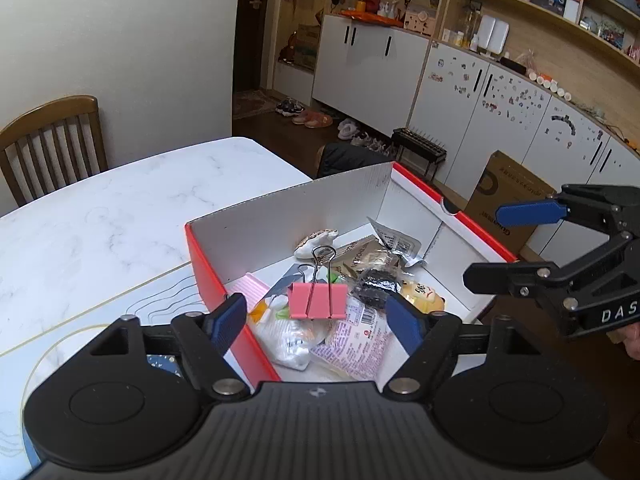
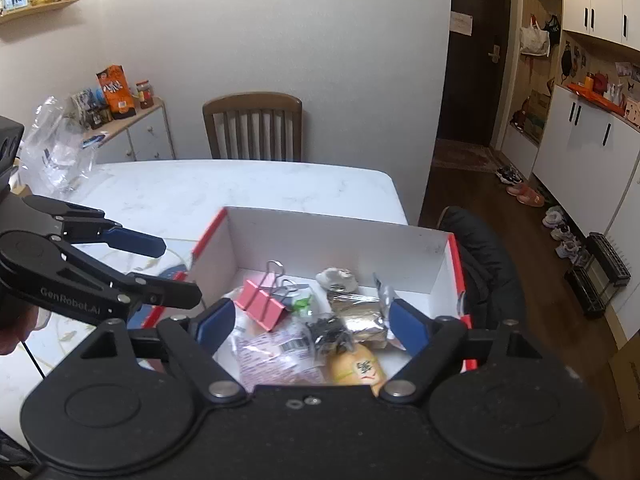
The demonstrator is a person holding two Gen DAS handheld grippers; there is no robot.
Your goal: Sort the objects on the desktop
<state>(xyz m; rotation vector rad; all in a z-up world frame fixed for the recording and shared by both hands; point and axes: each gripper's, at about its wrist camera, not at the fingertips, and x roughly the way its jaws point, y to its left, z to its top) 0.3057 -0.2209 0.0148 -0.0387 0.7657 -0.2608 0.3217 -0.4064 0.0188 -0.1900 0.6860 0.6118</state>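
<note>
Below the left gripper (image 1: 316,320), its body hides the box's (image 1: 288,208) near wall and the packets' (image 1: 352,340) lower ends. Packet print is too small to read. The right gripper (image 2: 312,328) likewise covers the yellow packet's (image 2: 356,366) bottom.

"GenRobot.AI" on left gripper (image 2: 160,272); "DAS" on right gripper (image 1: 488,244).

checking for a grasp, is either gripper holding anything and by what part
Nothing is held. The left gripper and right gripper are both open above the box; the pink binder clip lies loose inside.
</note>
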